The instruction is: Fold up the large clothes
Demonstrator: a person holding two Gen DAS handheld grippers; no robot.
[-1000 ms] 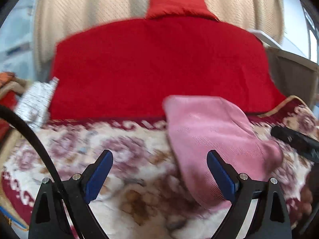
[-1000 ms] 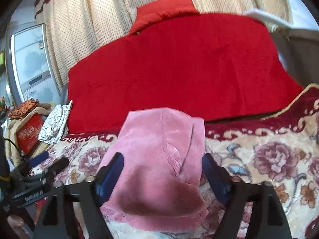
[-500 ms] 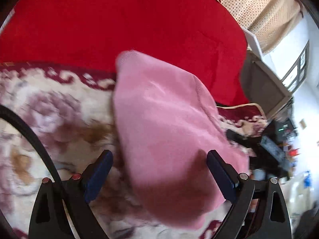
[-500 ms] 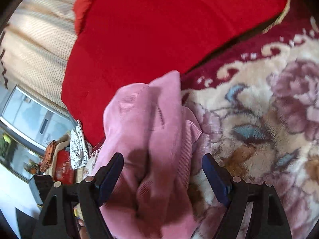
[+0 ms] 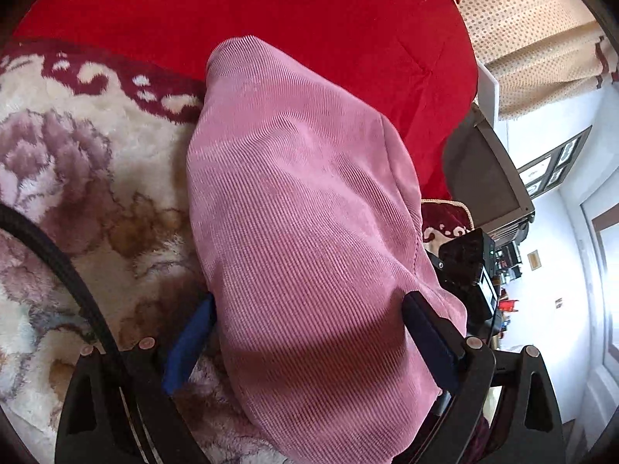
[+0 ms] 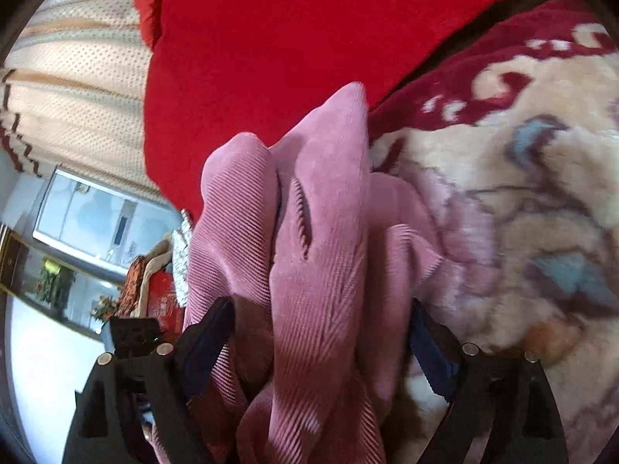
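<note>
We are at the point of setting hold on the pink corduroy garment (image 5: 305, 224), which lies bunched in a long heap on the floral plush blanket (image 5: 77, 162), its far end against the red cushion (image 5: 251, 19). Our left hand-held gripper (image 5: 309, 344) stands spread, its blue pads (image 5: 185, 344) either side of the garment's near end with cloth between them, not yet pinched as far as we can judge. Our right hand-held gripper (image 6: 321, 352) straddles the rumpled folds from the other side; its jaws are opening, with the corduroy bulging between them and seemingly brushing the pads. We judge folding proper has not begun: the cloth is a lump, not a flat sheet. The next move calls for each gripper to close on a single edge or corner, not the whole wad, then lift and draw apart to spread it.
</note>
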